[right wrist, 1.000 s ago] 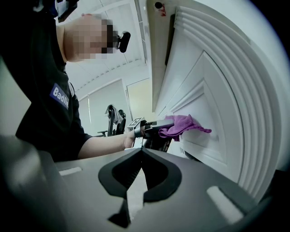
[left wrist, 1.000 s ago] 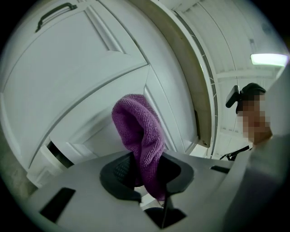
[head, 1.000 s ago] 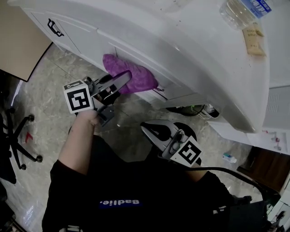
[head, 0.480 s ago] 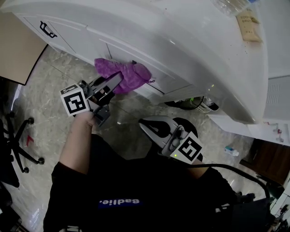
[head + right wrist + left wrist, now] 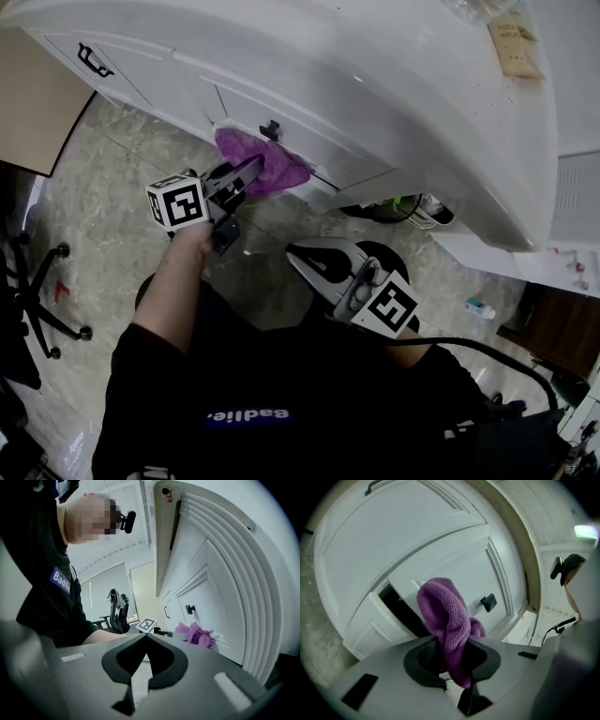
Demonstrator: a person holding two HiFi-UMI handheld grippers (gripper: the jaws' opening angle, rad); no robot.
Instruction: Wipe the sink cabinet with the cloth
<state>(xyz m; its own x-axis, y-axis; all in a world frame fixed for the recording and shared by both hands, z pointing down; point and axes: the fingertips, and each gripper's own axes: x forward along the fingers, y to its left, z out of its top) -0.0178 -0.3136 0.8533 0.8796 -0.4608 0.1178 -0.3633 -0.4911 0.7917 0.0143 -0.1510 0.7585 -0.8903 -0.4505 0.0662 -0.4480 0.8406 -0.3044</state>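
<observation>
We're mid-wipe: left hand-held gripper [image 5: 246, 174] pinches cloth [image 5: 270, 165] on cabinet [image 5: 291, 105], upper centre; right hand-held gripper [image 5: 302, 260] closed, empty. Next, we judge: sweep sideways, pressing.

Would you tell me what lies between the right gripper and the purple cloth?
Only bare floor separates the right gripper from the cloth, in the head view.

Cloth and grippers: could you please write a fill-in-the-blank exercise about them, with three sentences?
1. The left gripper is shut on a ___ cloth.
2. The knob beside the cloth, on the cabinet, is ___.
3. The right gripper, its jaws together, holds ___.
Missing words: purple; black; nothing.
</observation>
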